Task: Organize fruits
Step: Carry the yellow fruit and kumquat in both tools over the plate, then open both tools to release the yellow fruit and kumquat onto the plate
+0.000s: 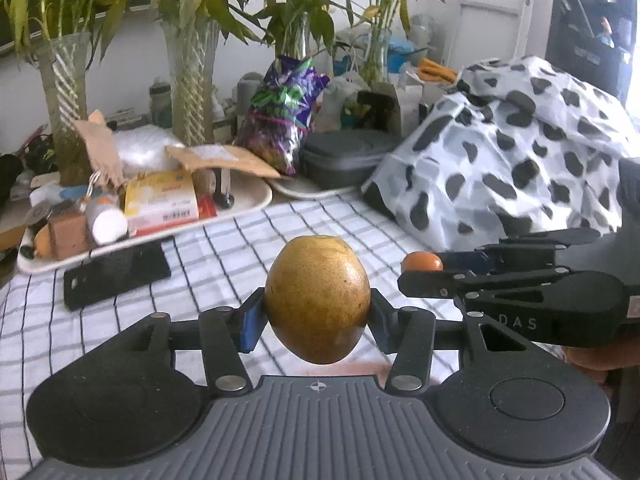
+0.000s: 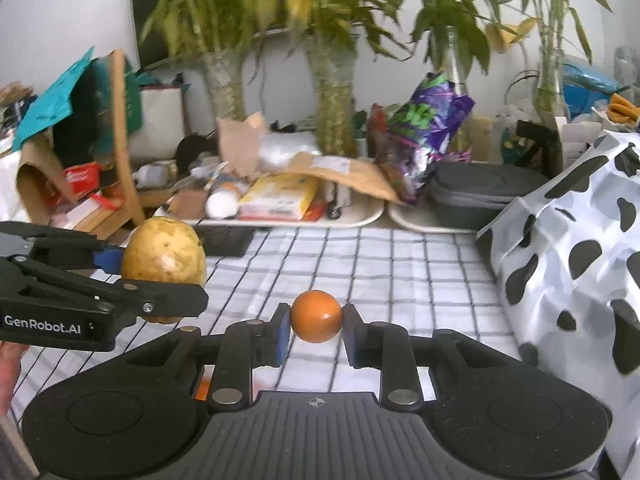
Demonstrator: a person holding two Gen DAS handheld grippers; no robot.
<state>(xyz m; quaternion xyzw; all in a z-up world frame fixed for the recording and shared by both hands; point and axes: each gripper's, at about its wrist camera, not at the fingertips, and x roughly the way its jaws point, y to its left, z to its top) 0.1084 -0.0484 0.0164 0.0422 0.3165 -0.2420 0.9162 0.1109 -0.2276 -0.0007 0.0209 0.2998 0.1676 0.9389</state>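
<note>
Pear (image 1: 317, 299) upright between left gripper (image 1: 316, 320) fingers (image 1: 251, 322).

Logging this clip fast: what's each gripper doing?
Left gripper: shut on the large yellow-brown fruit.
Right gripper: shut on the small orange fruit.

"GenRobot.AI" on left hand-held gripper (image 2: 168, 280); "DAS" on right hand-held gripper (image 1: 416, 270)

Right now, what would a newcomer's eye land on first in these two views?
The big yellow-brown fruit clamped in the left gripper, held above the checked cloth. Beside it, the small orange fruit pinched in the right gripper. To the right sits a cow-spotted cover.
</note>
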